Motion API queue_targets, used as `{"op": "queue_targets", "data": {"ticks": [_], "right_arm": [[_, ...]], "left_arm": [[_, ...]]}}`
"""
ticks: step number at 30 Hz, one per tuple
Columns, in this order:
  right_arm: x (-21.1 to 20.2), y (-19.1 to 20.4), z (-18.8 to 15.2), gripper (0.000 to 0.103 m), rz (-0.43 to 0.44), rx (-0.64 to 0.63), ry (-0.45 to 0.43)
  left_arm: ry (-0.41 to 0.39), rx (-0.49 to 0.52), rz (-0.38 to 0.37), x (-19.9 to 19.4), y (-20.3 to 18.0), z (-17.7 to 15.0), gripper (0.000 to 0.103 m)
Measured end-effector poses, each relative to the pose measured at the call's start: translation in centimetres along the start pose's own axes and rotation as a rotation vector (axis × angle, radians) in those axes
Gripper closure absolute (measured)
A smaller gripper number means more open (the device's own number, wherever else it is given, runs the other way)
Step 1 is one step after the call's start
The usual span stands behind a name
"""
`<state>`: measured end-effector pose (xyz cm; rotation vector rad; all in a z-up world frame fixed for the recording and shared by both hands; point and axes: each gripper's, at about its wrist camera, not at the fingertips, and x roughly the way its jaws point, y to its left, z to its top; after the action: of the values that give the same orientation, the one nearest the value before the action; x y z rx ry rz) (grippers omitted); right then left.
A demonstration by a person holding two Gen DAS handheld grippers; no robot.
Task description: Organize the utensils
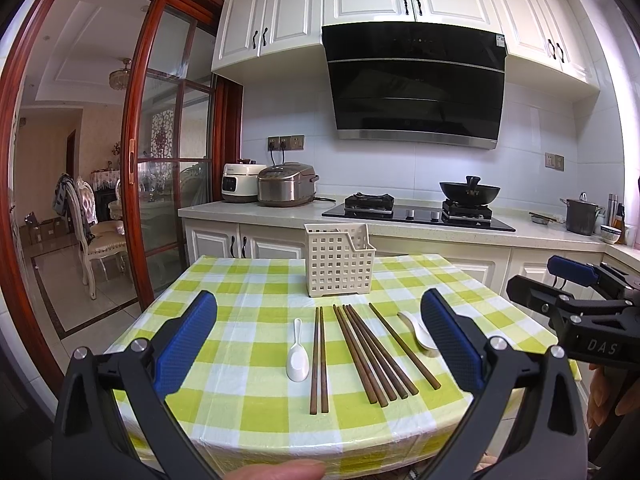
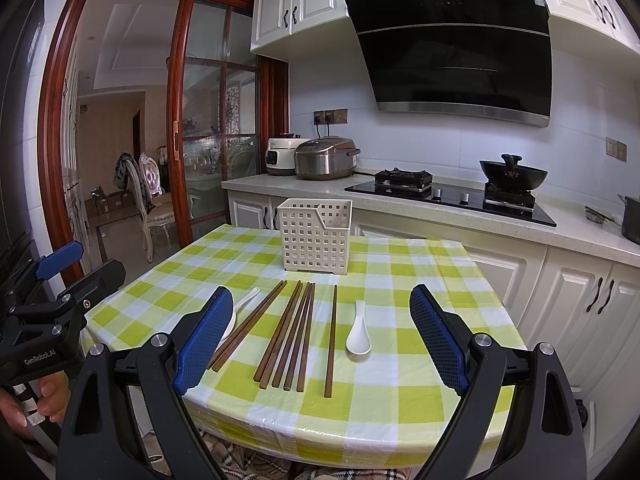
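A white perforated utensil holder [image 1: 339, 260] [image 2: 315, 235] stands upright at the table's far middle. In front of it lie several brown chopsticks [image 1: 370, 354] [image 2: 290, 338] in a loose row. One white spoon [image 1: 297, 354] [image 2: 233, 312] lies left of them, another [image 1: 420, 330] [image 2: 358, 334] to the right. My left gripper [image 1: 320, 332] is open and empty above the table's near edge. My right gripper [image 2: 322, 328] is open and empty too. Each gripper shows at the edge of the other's view.
The table has a green-and-white checked cloth [image 1: 240, 312] [image 2: 420, 300]. Behind it runs a kitchen counter [image 1: 400, 224] with rice cookers [image 1: 286, 186], a gas hob and a wok [image 1: 470, 192]. A glass sliding door [image 1: 172, 160] stands at the left.
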<state>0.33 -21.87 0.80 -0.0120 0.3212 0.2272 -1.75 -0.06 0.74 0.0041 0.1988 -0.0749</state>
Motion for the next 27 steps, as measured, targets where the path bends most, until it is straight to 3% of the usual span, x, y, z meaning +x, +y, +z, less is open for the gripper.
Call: {"op": "queue_targets", "data": {"ticks": [27], "right_arm": [[0.45, -0.27, -0.23, 0.018, -0.003, 0.015, 0.011]], "left_arm": [[0.021, -0.009, 0.004, 0.36, 0.25, -0.10, 0.004]]}}
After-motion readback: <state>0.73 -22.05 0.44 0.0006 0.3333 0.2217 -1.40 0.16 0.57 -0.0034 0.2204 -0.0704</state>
